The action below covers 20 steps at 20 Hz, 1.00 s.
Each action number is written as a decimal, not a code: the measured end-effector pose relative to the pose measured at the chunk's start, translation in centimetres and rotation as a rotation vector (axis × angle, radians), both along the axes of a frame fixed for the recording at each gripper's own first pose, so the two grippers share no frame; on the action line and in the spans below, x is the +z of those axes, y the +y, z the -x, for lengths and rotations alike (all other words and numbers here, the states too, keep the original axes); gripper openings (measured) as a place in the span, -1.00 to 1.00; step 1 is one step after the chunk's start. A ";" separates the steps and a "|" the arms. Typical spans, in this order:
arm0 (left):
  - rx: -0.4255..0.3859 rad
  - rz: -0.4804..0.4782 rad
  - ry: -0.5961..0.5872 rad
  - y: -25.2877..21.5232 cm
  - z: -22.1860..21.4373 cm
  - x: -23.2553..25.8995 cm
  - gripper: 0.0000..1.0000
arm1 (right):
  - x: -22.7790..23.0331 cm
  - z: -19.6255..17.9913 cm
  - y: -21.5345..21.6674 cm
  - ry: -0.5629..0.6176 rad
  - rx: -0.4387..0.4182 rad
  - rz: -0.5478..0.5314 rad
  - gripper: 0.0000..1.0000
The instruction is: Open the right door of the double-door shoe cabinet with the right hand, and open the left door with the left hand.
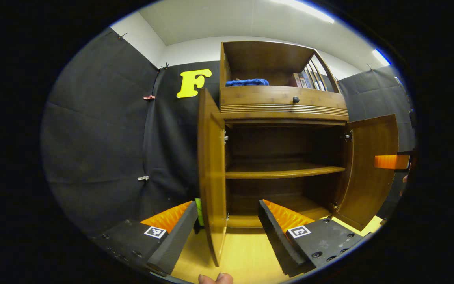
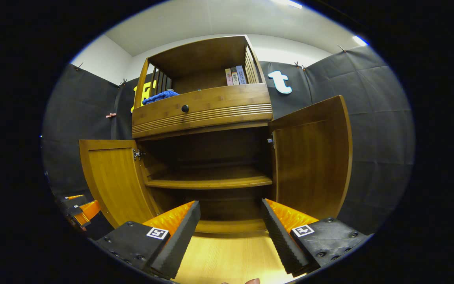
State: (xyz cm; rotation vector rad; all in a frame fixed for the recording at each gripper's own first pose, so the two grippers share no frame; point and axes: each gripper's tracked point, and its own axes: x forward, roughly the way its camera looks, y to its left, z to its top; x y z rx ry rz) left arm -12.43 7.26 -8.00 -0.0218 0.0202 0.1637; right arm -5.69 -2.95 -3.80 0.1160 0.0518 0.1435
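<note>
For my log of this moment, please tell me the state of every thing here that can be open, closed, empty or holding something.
Left door: open.
Right door: open.
Drawer: closed.
Middle shelf: bare.
Top compartment: holds a blue cloth and books.
Left gripper: jaws open, astride the left door's edge, not pressing it.
Right gripper: jaws open, holding nothing.

I see a blue cloth bunched in the open top compartment, with a few books standing upright at the opposite end against the slatted side. Small clips pin the black wall cloth. A ceiling light strip glows above.
</note>
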 end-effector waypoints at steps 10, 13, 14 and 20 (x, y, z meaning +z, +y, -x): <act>-0.112 -0.022 -0.020 -8.1 -4.7 2.1 0.92 | 0.2 -0.3 -3.5 -0.017 -0.027 0.023 0.94; -0.119 -0.017 -0.018 -9.3 -5.9 2.5 0.92 | 0.2 -0.7 -3.8 -0.025 -0.030 0.031 0.94; -0.115 -0.008 -0.019 -9.4 -6.3 2.6 0.91 | 0.2 -0.8 -3.9 -0.029 -0.028 0.040 0.94; -0.101 0.018 -0.031 -9.8 -8.5 3.7 0.92 | 0.2 -1.5 -3.8 -0.048 -0.025 0.078 0.96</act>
